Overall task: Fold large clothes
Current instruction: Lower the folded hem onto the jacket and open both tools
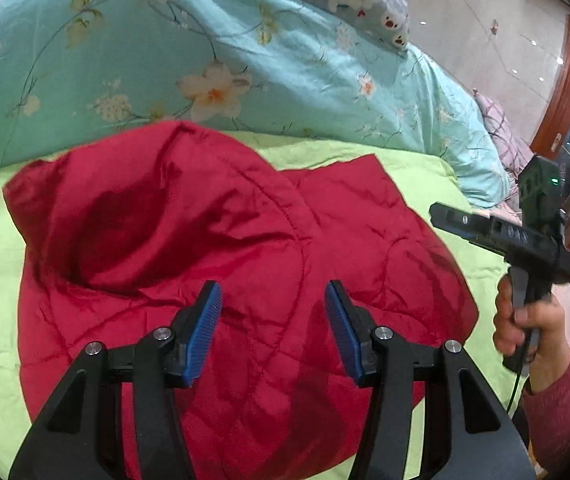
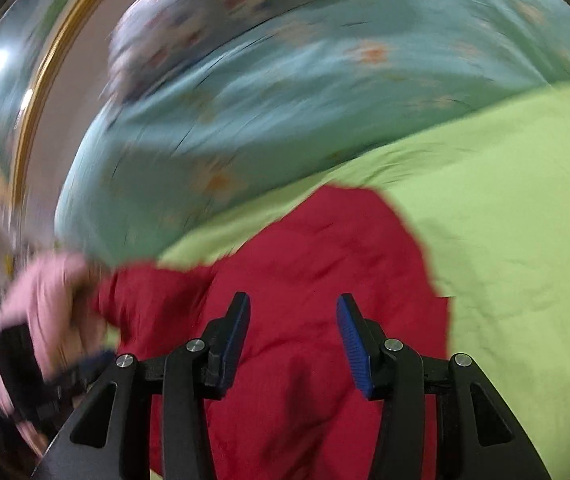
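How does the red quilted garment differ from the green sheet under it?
The red quilted garment is crumpled, with stitched quilting lines; the green sheet lies flat and looks unstitched. The garment covers only part of the bed; the sheet spreads out past it on several sides. Both are plain-coloured, without a print.

Ahead of my left gripper lay a green bedsheet (image 1: 425, 176), a turquoise floral quilt (image 1: 205, 60) beyond; glossy floor tiles (image 1: 485, 32) gleamed far right.

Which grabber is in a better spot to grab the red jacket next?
Probably the left gripper: it hangs open right over the red jacket. The right gripper, also open, shows a blurred view.
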Tool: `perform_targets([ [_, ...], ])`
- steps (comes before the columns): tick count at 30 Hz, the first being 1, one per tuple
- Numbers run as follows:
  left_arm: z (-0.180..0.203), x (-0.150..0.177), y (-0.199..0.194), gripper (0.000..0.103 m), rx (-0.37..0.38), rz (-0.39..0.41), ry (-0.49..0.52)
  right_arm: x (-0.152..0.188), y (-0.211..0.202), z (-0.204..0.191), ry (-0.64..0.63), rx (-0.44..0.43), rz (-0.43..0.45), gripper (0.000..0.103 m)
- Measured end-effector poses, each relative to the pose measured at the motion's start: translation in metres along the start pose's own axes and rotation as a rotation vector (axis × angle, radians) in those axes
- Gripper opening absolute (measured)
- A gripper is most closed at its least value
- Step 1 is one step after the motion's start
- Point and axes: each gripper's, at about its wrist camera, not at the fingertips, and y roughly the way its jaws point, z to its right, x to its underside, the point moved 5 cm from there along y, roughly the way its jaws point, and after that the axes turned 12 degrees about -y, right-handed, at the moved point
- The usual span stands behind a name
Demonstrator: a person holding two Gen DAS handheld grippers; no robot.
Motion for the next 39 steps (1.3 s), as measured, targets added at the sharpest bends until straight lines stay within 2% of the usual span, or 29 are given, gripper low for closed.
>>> perform_targets([
  [3,-0.007,0.004,0.009,0.052,-0.036,-0.012,0.004,0.006,0.019,-0.029,-0.115,-0.024,-0.049,0.047],
  [6,-0.020,0.005,0.025,0.054,-0.076,-0.040,-0.010,0.016,0.048,-0.050,-0.230,-0.010,-0.136,0.047],
  [8,-0.035,0.004,0.044,0.055,-0.134,-0.069,-0.049,0.022,0.067,-0.053,-0.282,0.042,-0.193,0.047],
  [10,-0.048,0.001,0.057,0.055,-0.174,-0.077,-0.080,0.022,0.083,-0.050,-0.320,0.092,-0.203,0.046],
  [13,-0.068,-0.010,0.064,0.055,-0.240,-0.063,-0.128,0.016,0.099,-0.034,-0.266,0.115,-0.225,0.046],
  [16,-0.095,-0.024,0.067,0.055,-0.292,-0.049,-0.190,0.007,0.103,-0.007,-0.195,0.177,-0.212,0.046],
  [18,-0.115,-0.029,0.073,0.055,-0.278,-0.068,-0.242,0.004,0.106,0.018,-0.116,0.197,-0.204,0.046],
  [21,-0.134,-0.031,0.081,0.055,-0.271,-0.068,-0.280,0.010,0.107,0.043,0.016,0.163,-0.190,0.043],
  [31,-0.137,-0.017,0.084,0.055,-0.266,-0.043,-0.264,0.026,0.103,0.043,0.004,0.175,-0.162,0.043],
  [39,-0.128,-0.028,0.090,0.055,-0.279,-0.061,-0.256,0.027,0.101,0.048,0.033,0.159,-0.144,0.043],
])
